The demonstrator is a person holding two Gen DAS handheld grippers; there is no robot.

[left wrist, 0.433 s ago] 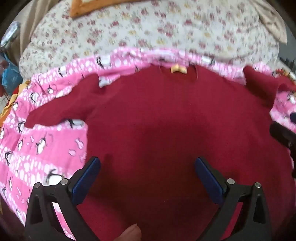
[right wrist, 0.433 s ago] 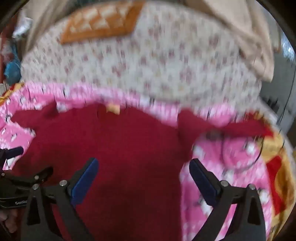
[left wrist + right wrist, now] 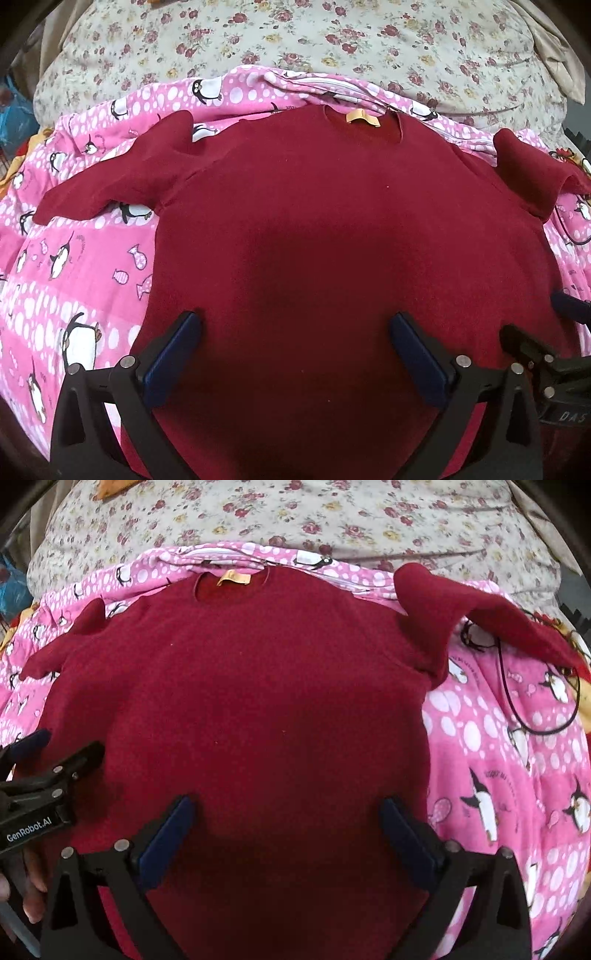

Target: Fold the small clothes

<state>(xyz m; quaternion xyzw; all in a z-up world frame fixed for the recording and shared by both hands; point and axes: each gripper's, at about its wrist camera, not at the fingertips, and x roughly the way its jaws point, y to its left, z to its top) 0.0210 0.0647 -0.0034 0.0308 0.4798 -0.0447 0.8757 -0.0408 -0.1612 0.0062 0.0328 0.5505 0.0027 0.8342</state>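
Observation:
A dark red long-sleeved top (image 3: 332, 229) (image 3: 251, 701) lies spread flat on a pink penguin blanket (image 3: 74, 258) (image 3: 509, 775), neckline and yellow label (image 3: 362, 117) (image 3: 233, 578) at the far side. Its sleeves (image 3: 110, 181) (image 3: 480, 609) stick out to both sides, partly crumpled. My left gripper (image 3: 295, 332) hovers open over the lower left part of the top's body. My right gripper (image 3: 286, 812) hovers open over the lower right part. Nothing sits between either pair of blue pads. Each gripper shows at the edge of the other's view.
A cream floral quilt (image 3: 332, 44) (image 3: 332, 513) rises behind the blanket. A thin black cord loop (image 3: 535, 686) lies on the blanket by the right sleeve. A person's fingers (image 3: 33, 882) show at the lower left of the right wrist view.
Both views have shifted: the right gripper has moved left over the top's body, and the left view now looks from a little farther back. The top itself lies as before.

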